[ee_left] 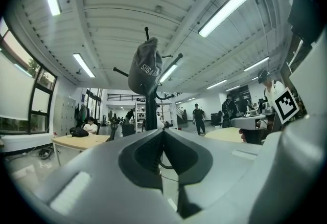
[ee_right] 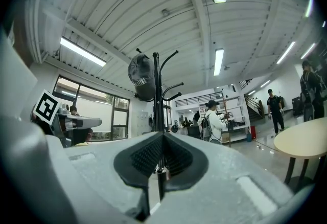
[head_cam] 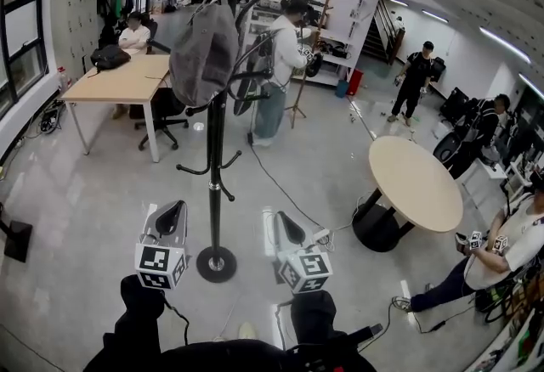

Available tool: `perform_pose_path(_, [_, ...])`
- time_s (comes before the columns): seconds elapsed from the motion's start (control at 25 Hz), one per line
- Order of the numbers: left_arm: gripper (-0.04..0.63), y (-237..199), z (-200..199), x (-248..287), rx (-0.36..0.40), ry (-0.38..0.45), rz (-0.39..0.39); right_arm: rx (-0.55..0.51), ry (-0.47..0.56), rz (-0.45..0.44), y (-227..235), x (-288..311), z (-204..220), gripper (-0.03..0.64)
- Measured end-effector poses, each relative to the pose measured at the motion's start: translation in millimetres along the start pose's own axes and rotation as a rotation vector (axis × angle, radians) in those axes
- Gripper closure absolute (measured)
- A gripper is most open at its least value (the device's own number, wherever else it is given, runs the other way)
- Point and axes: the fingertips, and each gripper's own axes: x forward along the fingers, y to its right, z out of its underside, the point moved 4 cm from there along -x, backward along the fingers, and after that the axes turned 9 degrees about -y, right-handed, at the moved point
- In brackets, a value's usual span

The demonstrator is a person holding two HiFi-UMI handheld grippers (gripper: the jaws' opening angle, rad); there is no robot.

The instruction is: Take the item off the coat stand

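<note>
A black coat stand (head_cam: pixel 215 166) rises from a round base on the floor straight ahead. A grey cap (head_cam: pixel 204 52) hangs on one of its upper hooks. Both grippers are held low in front of the base, well below the cap. My left gripper (head_cam: pixel 174 207) is left of the pole, shut with nothing in it. Right of the pole, my right gripper (head_cam: pixel 285 217) is also shut and empty. From the left gripper view, the cap (ee_left: pixel 145 67) sits high above the closed jaws of the left gripper (ee_left: pixel 163 131). The right gripper (ee_right: pixel 162 136) looks up at the cap (ee_right: pixel 140 77) and pole (ee_right: pixel 157 95).
A rectangular wooden table (head_cam: pixel 123 77) with a black office chair (head_cam: pixel 166 111) stands at back left. A round table (head_cam: pixel 416 183) is at right, with a crouching person (head_cam: pixel 501 251) beyond it. A cable (head_cam: pixel 280 183) runs across the floor. Other people stand farther back.
</note>
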Motion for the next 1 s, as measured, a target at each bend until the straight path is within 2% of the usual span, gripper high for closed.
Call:
perform_pose_path(0.44, [0.592,-14,-48,28,0.001,0.104,-0.079,0.001,-0.028,-0.005,31,16,5,0.615])
perform_pose_path(0.64, [0.577,-16,-80,35,0.019,0.162,-0.069,0.014,-0.03,0.009,44,18,8,0.615])
perform_pose_path(0.76, [0.568,-19,-99,38,0.033,0.192,-0.088,0.022,-0.04,0.006,46,19,13,0.615])
perform_pose_path(1.0, [0.533,-22,-123,45,0.001,0.215,-0.048,0.035,-0.058,0.0,51,20,24,0.615])
